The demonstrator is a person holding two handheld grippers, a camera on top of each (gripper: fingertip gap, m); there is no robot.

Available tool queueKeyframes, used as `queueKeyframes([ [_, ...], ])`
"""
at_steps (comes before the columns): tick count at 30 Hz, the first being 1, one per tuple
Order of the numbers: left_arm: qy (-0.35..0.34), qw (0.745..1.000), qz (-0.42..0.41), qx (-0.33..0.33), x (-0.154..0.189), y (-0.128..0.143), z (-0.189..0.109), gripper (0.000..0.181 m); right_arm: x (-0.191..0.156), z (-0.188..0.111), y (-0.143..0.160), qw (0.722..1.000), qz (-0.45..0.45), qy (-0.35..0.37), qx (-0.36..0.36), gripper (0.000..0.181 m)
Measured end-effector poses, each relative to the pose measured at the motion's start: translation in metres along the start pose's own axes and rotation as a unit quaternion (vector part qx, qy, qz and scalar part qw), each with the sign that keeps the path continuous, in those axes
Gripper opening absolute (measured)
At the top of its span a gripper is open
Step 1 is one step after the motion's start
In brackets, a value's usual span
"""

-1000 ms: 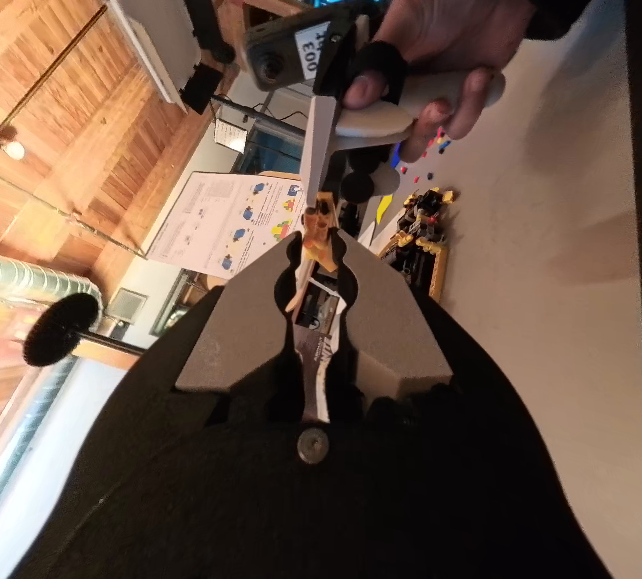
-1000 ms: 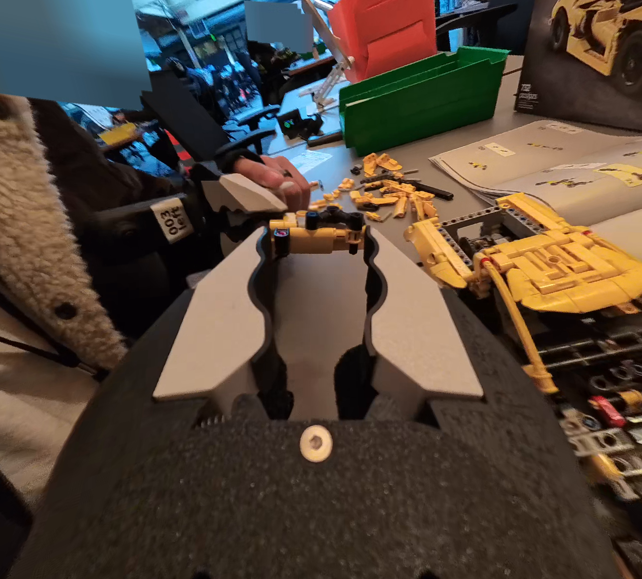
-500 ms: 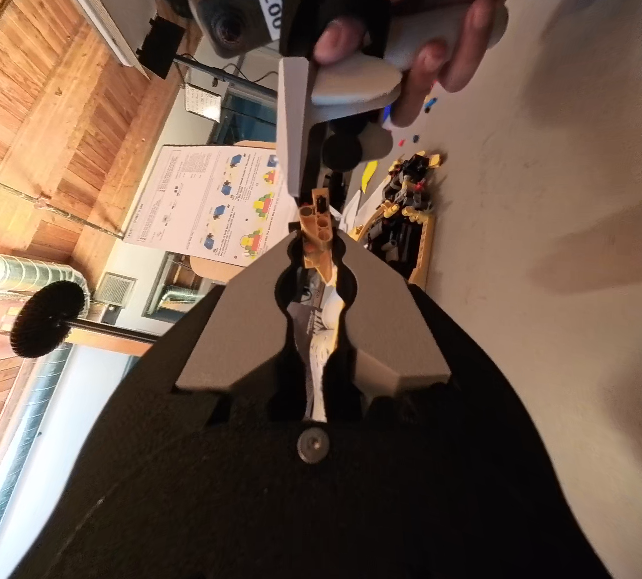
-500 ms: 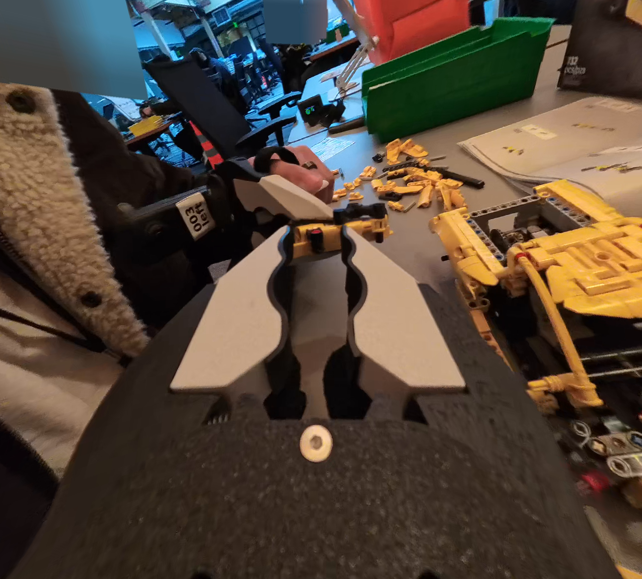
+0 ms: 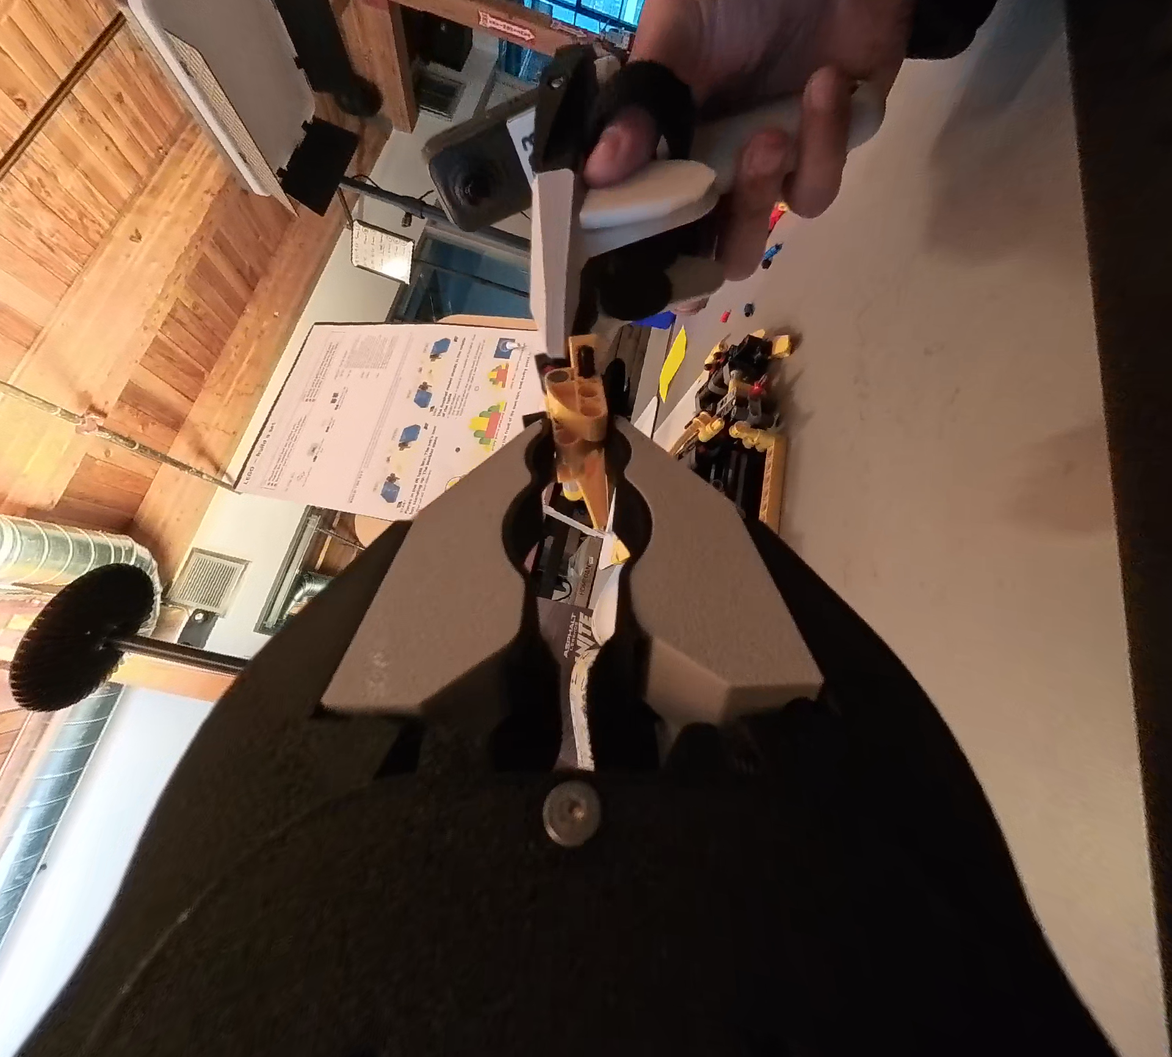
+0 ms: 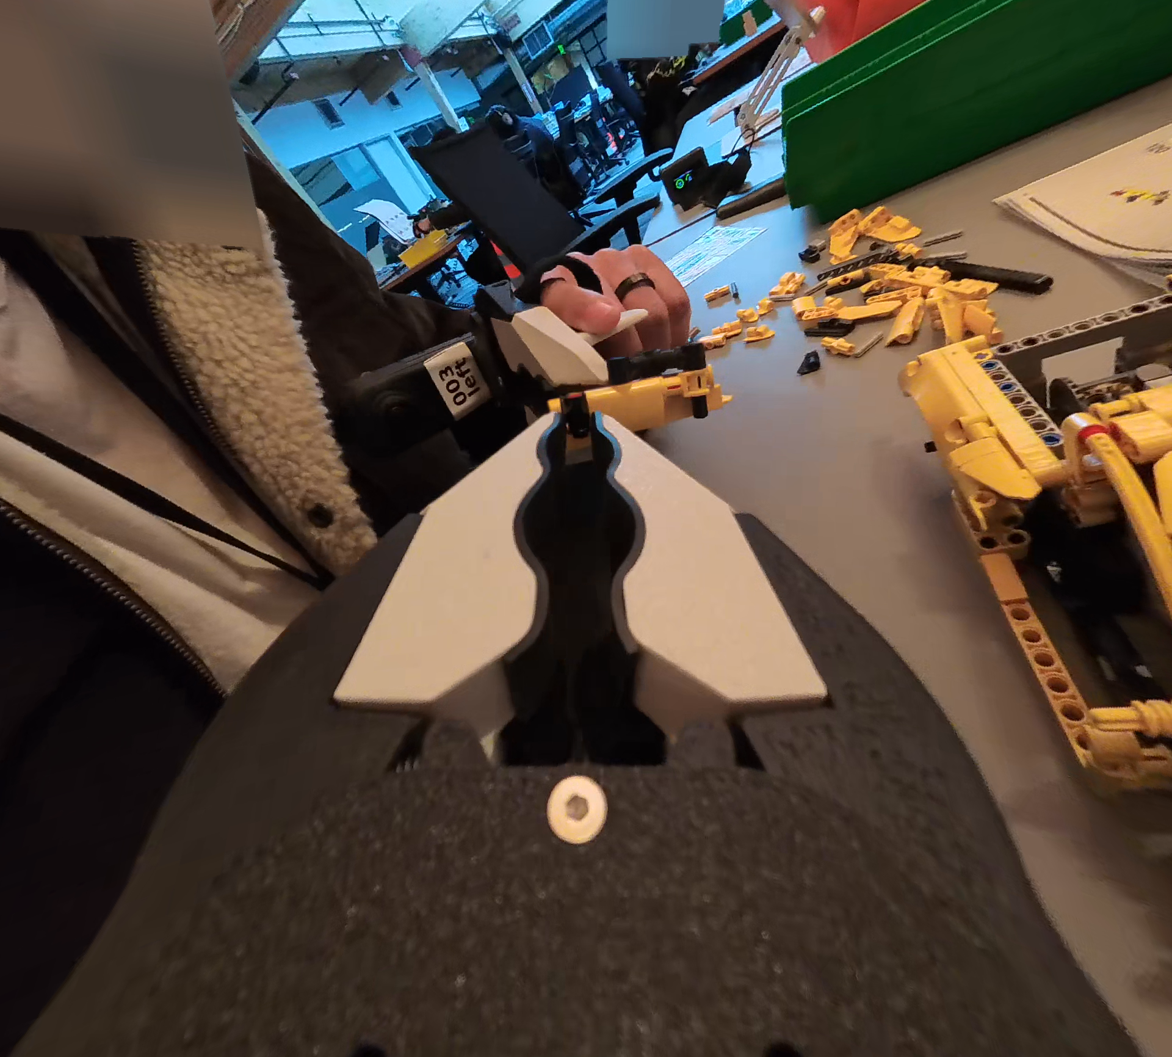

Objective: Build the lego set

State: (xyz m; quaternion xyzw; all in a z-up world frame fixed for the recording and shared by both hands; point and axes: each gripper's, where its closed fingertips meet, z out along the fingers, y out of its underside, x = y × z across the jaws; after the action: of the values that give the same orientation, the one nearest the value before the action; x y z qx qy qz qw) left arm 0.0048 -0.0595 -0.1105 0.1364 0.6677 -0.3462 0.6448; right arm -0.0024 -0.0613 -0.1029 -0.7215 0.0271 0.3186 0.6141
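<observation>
- Left wrist view: the left gripper (image 5: 574, 436) is clenching a small yellow sub-assembly (image 5: 576, 414) above the table (image 5: 919, 455), the right gripper's tip touching it.
- Right wrist view: the right gripper (image 6: 578, 433) is pinching its near end; light, rigid, likely fragile at joints, best gripped on solid beams.

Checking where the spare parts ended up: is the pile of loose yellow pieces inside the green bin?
No, the loose yellow pieces lie scattered on the grey table, in front of the green bin.
</observation>
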Motion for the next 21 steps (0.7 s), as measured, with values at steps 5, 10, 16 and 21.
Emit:
queueKeyframes([
  [5, 0.006, 0.999, -0.045, 0.015, -0.004, -0.004, -0.002, 0.014, -0.004, 0.0, -0.002, 1.0, 0.008, -0.018, 0.008, 0.006],
  [10, 0.0, 0.996, -0.089, 0.017, -0.011, -0.001, -0.001, 0.015, -0.004, 0.0, -0.008, 0.999, 0.025, -0.029, 0.034, 0.007],
  [16, 0.019, 0.868, -0.493, 0.049, -0.059, 0.028, -0.002, 0.015, 0.009, -0.009, -0.034, 0.991, -0.053, 0.049, 0.109, 0.036],
  [21, 0.018, 0.634, -0.764, 0.117, -0.085, 0.069, -0.008, 0.015, 0.028, -0.006, -0.053, 0.965, -0.116, 0.182, 0.148, 0.04],
])
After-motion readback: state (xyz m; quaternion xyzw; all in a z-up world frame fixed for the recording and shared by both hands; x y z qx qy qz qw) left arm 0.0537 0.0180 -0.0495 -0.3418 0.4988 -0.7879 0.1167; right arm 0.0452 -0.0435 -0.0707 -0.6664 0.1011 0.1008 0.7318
